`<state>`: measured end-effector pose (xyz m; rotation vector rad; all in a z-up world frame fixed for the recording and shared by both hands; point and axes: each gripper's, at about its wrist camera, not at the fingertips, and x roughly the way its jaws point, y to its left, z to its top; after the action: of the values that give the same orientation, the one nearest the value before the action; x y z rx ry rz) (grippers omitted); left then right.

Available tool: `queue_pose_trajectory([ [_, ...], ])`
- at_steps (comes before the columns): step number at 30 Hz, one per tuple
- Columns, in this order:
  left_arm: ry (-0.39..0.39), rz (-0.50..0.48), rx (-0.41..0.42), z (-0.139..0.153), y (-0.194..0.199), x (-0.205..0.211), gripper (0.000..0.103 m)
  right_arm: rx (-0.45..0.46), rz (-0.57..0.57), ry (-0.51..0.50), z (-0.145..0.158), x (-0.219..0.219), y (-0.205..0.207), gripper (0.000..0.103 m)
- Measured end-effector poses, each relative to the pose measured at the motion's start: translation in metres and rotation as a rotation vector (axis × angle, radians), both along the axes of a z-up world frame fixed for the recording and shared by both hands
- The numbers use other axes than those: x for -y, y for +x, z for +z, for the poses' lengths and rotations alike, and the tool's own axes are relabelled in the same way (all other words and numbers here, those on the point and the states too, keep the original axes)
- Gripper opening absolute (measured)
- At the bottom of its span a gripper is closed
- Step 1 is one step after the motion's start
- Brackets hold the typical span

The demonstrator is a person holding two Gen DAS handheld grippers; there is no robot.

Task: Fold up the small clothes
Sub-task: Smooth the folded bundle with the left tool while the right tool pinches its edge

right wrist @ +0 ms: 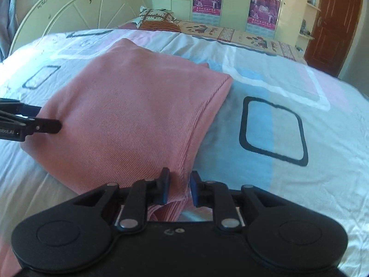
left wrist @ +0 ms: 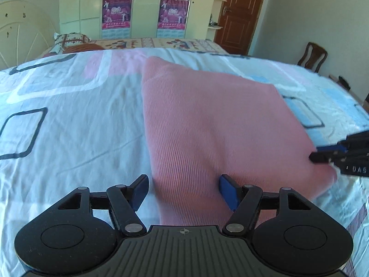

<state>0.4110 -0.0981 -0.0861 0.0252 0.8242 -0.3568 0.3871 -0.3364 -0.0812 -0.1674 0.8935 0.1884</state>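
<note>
A pink knit garment (left wrist: 207,120) lies folded on the bed, also in the right wrist view (right wrist: 129,115). My left gripper (left wrist: 183,188) is open, its jaws straddling the garment's near left corner. It shows at the left of the right wrist view (right wrist: 49,117). My right gripper (right wrist: 178,184) has its jaws nearly closed around the garment's hemmed near edge, with cloth between the pads. It enters the left wrist view at the right edge (left wrist: 322,153), at the garment's right corner.
The bed has a white sheet with pink, blue and dark square patterns (left wrist: 69,115). A pillow (left wrist: 69,39) and white headboard (right wrist: 76,7) are at the far end. A wardrobe (left wrist: 143,4), brown door (left wrist: 239,13) and wooden chair (left wrist: 313,56) stand beyond.
</note>
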Motion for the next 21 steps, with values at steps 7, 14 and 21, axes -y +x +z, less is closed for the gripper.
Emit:
queue_pose_trajectory([
  [7, 0.039, 0.037, 0.0, 0.003, -0.019, -0.004, 0.067, 0.127, 0.017, 0.053, 0.033, -0.007, -0.02, 0.018],
  [14, 0.045, 0.064, -0.011, -0.003, -0.021, -0.003, 0.067, 0.036, 0.047, 0.056, 0.005, -0.016, -0.022, 0.016],
  [21, 0.052, 0.096, -0.007, -0.009, -0.024, -0.002, 0.074, 0.052, 0.052, 0.015, -0.015, -0.015, -0.036, 0.013],
])
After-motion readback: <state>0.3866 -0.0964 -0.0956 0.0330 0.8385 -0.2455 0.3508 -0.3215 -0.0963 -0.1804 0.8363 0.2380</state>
